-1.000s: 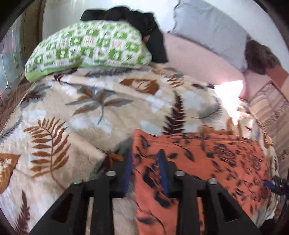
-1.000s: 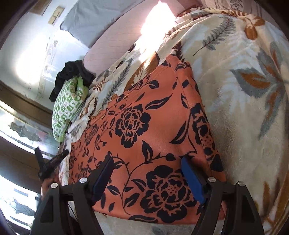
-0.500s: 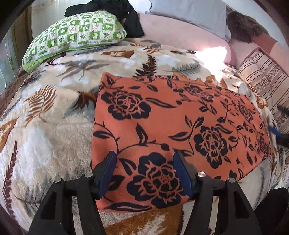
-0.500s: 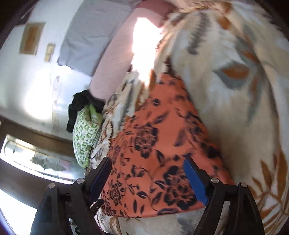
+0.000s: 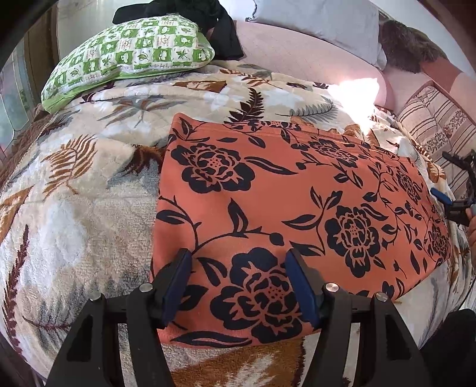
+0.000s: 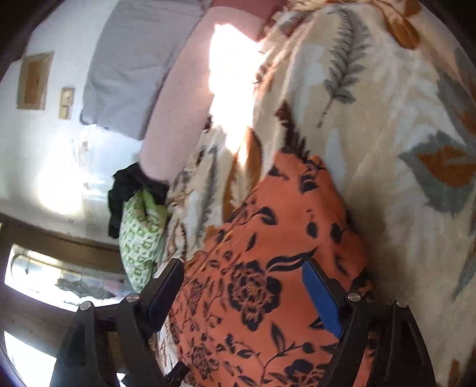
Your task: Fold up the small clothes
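An orange cloth with black flowers (image 5: 297,190) lies flat and spread on a leaf-patterned blanket (image 5: 74,190). My left gripper (image 5: 238,268) is open and empty, hovering over the cloth's near left corner. My right gripper (image 6: 244,277) is open and empty over the cloth's right end (image 6: 267,253), tilted sideways. The right gripper also shows in the left wrist view (image 5: 458,190) at the far right edge of the cloth.
A green checked pillow (image 5: 131,53) with a black garment (image 5: 208,18) behind it lies at the far left. A pink bolster (image 5: 303,56), a grey pillow (image 5: 321,20) and a striped cushion (image 5: 434,125) line the back and right.
Both grippers have let the cloth lie flat and pulled back. The left gripper opened wide and rose over the near corner. The right gripper tilted and dropped lower by the right end.
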Tool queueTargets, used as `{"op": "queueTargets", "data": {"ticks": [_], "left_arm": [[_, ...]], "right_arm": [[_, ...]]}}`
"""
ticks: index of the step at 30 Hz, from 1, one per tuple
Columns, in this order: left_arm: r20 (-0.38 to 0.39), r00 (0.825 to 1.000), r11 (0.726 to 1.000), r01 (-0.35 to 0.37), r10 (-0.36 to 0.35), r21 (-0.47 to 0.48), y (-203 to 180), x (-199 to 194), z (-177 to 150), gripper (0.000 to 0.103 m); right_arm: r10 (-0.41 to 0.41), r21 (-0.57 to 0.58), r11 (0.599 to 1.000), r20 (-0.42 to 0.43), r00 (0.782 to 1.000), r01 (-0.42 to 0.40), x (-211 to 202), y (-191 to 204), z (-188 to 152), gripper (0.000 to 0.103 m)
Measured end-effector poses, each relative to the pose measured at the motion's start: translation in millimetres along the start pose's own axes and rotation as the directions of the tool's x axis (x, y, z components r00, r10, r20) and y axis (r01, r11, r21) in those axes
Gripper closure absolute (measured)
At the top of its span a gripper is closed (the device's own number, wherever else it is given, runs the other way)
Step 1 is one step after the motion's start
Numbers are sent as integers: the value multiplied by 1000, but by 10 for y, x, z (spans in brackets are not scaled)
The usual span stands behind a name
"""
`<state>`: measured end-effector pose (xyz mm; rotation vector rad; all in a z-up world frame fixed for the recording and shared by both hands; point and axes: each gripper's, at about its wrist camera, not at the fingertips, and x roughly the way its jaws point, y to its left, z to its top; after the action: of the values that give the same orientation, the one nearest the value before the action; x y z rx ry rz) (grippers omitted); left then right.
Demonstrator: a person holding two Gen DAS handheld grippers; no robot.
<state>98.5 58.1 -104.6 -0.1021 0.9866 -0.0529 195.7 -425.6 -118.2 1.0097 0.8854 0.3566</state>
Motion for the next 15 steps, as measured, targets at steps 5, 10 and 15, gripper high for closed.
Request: {"op": "queueTargets", "data": {"ticks": [5, 10, 15], "left_arm": [[5, 1000, 1000, 6, -6, -7, 11, -89, -17, 37], [21, 1000, 999, 12, -11, -44, 49, -173, -28, 37], [27, 1000, 999, 13, -13, -29, -2, -282, -58, 37]], "right_arm": [[-154, 72, 986, 0, 988, 153, -29, -253, -69, 18], [-72, -89, 994, -17, 997, 71, -351, 211, -441, 17], [-211, 18, 977, -84, 974, 213, -260, -325, -768, 18]]}}
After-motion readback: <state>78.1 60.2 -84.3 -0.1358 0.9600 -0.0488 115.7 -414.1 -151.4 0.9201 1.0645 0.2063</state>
